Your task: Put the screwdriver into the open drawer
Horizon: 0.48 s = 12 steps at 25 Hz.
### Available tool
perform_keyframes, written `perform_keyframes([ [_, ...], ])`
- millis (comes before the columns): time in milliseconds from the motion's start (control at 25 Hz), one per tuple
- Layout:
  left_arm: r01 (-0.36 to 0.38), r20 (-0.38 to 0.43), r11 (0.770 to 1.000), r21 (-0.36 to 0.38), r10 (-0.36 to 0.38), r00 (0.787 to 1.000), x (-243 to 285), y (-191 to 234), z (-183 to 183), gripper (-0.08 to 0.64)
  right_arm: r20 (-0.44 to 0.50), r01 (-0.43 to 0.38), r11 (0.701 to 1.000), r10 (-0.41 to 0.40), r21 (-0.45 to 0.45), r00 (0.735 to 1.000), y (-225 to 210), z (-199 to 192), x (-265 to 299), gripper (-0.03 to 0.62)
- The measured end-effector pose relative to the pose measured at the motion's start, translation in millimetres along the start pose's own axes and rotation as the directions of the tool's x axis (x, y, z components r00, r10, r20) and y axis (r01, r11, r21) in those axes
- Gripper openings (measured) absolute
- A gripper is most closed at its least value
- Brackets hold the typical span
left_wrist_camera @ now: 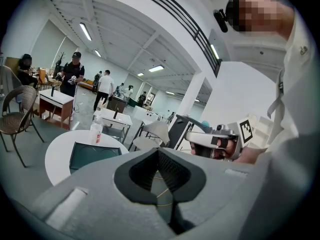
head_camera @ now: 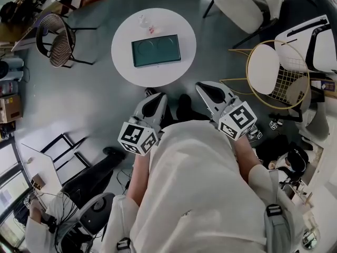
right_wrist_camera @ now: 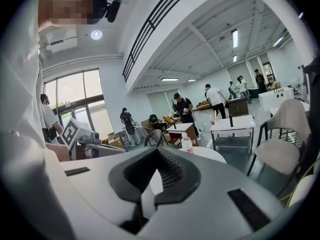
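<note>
Both hand-held grippers shut on nothing, held low before a round table

The left hand-held gripper point(head_camera: 154, 101) and the right hand-held gripper point(head_camera: 210, 91) each have their jaws pressed together with nothing between them. They are held side by side against the person's body, probably a resting carry, since nothing lies within their reach. Ahead of both tips stands a round white table point(head_camera: 126, 41) with a dark green tray point(head_camera: 156, 50) (two round marks show on it) and, beyond that, a small bottle point(head_camera: 143, 21). No screwdriver or open drawer shows in any view, so where they lie cannot be told.
</note>
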<state>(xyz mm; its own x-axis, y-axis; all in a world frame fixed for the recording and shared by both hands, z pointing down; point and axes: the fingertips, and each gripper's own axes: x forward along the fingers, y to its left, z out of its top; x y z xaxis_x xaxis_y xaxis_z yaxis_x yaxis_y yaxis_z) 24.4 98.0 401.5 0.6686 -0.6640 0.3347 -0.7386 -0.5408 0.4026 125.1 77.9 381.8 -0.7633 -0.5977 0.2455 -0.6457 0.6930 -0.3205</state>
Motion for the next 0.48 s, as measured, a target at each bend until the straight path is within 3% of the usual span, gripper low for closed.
perform_keyframes([
  [480, -0.021, -0.001, 1.0, -0.014, 0.021, 1.0, -8.4, 7.9, -1.9, 0.012, -0.014, -0.027, 0.999, 0.027, -0.036, 1.0, 9.4, -1.4, 8.2, 0.005],
])
